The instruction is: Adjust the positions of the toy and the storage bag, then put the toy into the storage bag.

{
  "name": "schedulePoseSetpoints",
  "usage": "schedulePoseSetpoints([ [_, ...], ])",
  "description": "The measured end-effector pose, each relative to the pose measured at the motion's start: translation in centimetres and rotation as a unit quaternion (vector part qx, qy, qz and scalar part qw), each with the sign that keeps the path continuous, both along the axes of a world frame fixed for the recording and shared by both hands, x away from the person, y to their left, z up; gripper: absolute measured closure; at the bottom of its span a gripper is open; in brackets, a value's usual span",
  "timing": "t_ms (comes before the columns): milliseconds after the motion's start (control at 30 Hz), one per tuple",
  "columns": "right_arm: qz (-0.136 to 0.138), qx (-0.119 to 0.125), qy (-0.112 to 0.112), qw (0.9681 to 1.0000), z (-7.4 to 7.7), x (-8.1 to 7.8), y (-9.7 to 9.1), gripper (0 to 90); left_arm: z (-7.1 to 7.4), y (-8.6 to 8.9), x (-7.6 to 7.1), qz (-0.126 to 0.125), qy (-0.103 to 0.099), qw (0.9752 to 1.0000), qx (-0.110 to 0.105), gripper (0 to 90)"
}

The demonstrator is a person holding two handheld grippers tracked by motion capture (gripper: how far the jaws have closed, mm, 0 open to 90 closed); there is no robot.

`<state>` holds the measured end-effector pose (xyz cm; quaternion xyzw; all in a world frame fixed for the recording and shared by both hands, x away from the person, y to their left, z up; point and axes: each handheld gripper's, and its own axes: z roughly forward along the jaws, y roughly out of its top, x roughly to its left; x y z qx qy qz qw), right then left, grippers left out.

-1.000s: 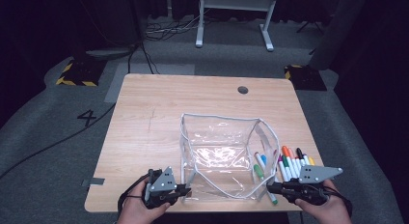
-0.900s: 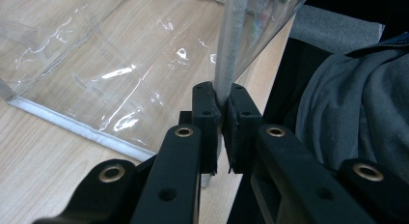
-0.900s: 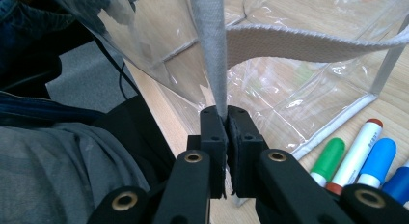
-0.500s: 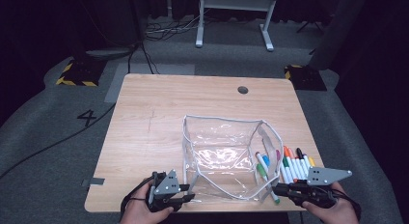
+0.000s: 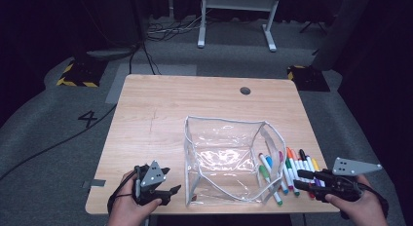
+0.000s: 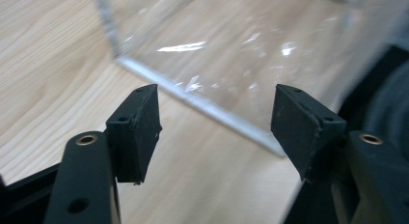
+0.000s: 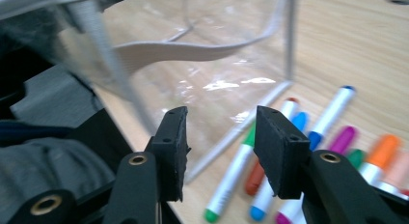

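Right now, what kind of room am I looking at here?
Probably a recording studio or lab, not a home: dark curtains all round, hazard-striped floor plates, cables across grey carpet, and one wooden table bearing a clear pouch and markers.

Even overhead light falls on the wooden table (image 5: 160,119) while the surrounding floor sinks into near darkness, the high view soft and slightly grainy. Bright glare streaks the clear plastic pouch (image 5: 221,160), which casts hardly any shadow. In both gripper views the pouch and markers (image 7: 270,175) blur, the frame edges smeared.
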<state>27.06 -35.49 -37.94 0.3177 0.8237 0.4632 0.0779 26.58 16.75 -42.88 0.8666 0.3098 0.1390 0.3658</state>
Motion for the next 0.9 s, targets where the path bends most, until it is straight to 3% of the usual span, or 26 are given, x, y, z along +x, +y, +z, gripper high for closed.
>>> schedulePoseSetpoints([
  [167,-0.048,-0.016,0.002,0.9987,-0.6,0.8,-1.8,46.4,-1.6,0.5,1.7,0.037,0.004,0.9993,0.01,29.2],
  [300,-0.086,-0.039,0.015,0.9954,-1.9,1.6,-3.9,47.7,-3.1,1.4,2.7,0.054,0.008,0.9985,0.007,28.4],
  [400,-0.117,-0.059,0.013,0.9913,-2.9,2.1,-5.5,47.3,-4.2,2.1,3.3,0.066,0.012,0.9976,0.016,27.8],
  [500,-0.144,-0.072,0.029,0.9866,-3.9,2.5,-6.9,47.7,-5.2,2.5,3.5,0.073,0.014,0.9969,0.026,26.9],
  [700,-0.16,-0.112,0.02,0.9806,-5.2,3.3,-9.0,46.2,-6.8,3.3,3.8,0.083,0.028,0.996,0.018,25.6],
  [900,-0.18,-0.154,0.045,0.9705,-6.7,3.8,-10.1,48.8,-7.3,3.7,3.8,0.089,0.026,0.9957,0.007,24.3],
])
